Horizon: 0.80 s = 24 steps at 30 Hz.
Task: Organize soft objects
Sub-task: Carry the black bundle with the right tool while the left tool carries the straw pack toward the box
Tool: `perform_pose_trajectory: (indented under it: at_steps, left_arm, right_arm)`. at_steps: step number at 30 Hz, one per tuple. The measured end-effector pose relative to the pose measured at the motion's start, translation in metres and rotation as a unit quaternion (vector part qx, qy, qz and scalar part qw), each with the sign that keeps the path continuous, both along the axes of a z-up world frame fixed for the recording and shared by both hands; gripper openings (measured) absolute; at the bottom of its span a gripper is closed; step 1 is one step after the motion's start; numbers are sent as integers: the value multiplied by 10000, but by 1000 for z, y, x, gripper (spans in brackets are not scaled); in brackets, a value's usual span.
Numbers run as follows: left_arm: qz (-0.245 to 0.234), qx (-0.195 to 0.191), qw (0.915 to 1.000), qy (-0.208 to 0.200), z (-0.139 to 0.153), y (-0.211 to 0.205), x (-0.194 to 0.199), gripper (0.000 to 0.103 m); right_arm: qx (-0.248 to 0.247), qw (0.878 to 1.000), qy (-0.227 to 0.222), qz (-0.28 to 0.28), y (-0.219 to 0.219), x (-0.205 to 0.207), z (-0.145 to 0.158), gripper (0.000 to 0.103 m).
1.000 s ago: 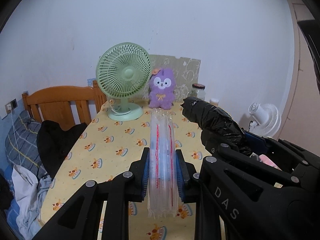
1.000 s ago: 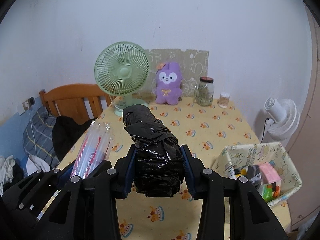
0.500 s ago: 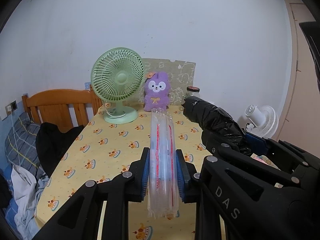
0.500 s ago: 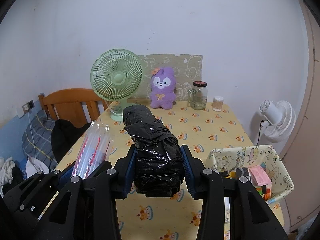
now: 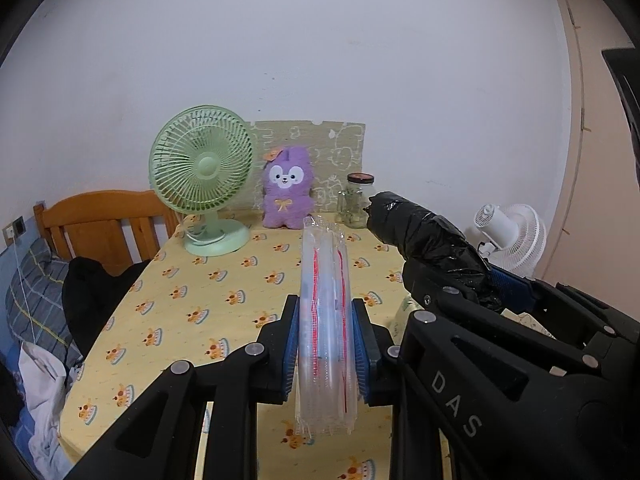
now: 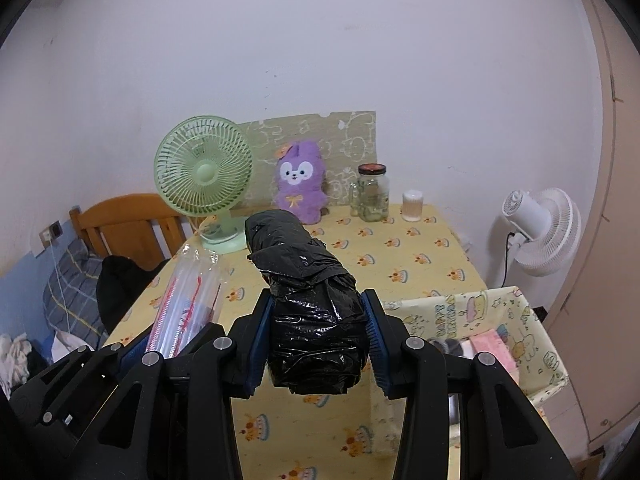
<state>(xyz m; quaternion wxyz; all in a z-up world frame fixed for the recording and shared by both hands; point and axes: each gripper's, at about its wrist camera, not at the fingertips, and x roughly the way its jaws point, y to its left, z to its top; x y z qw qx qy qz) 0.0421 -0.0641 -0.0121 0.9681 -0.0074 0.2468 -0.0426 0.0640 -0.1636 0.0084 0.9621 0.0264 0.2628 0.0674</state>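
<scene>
Small cup (image 6: 413,205) beside jar (image 6: 373,193).

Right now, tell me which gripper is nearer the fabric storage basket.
Right. The right gripper, shut on the black plastic bundle, hangs just left of the basket. The left gripper, holding the clear straw pack, is farther left, beyond the right one.
</scene>
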Motion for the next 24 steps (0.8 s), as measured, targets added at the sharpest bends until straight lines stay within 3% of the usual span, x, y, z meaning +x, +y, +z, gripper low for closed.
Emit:
perform_pose_trajectory:
  at_steps: [24]
  left_arm:
    - [-470, 280, 9984, 106, -7, -101, 29, 24]
  right_arm:
    - [75, 9987, 116, -489, -100, 17, -10, 46]
